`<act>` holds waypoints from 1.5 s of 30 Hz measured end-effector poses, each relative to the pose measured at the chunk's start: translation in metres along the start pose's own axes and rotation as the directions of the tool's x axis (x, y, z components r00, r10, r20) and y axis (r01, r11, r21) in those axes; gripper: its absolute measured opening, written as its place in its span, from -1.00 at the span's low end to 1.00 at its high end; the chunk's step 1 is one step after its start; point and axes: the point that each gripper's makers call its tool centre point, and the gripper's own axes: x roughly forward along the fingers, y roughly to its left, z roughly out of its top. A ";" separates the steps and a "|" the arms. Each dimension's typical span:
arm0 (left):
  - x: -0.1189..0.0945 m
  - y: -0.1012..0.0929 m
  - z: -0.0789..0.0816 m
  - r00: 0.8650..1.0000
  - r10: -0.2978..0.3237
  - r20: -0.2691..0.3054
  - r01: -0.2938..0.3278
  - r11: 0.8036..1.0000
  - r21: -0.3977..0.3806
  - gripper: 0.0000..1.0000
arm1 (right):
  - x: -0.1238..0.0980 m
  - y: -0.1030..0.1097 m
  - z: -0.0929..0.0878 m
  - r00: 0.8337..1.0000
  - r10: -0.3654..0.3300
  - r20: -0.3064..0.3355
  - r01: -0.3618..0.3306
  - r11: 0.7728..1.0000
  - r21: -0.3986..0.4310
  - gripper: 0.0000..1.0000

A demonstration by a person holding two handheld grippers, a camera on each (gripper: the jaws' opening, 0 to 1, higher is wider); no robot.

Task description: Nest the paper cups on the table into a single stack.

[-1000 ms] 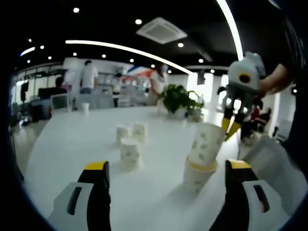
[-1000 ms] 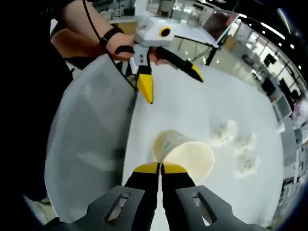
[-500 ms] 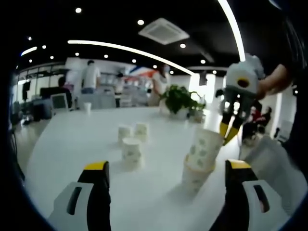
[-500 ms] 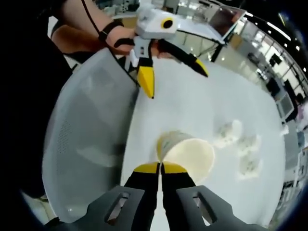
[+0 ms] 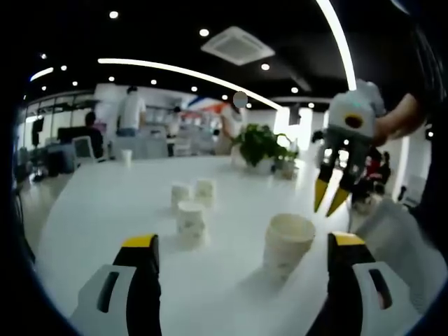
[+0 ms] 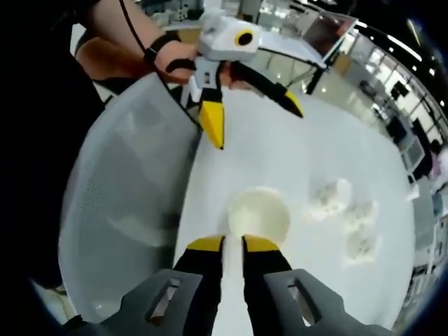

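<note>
Three loose paper cups (image 5: 191, 222) are standing clustered on the white table (image 5: 105, 210), left of centre in the left gripper view: white, with a faint greenish print, no writing legible. To their right, the nested stack (image 5: 287, 245) is sitting upright, mouth open, between the left gripper (image 5: 241, 245)'s widely parted jaws. The right gripper (image 5: 330, 199) is hovering just above and right of the stack, jaws slightly apart, gripping nothing.
</note>
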 end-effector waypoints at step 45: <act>0.003 0.003 0.004 1.000 -0.007 -0.012 0.008 1.000 0.013 0.96 | -0.072 -0.072 -0.050 0.785 -0.529 0.324 0.133 0.653 0.745 0.53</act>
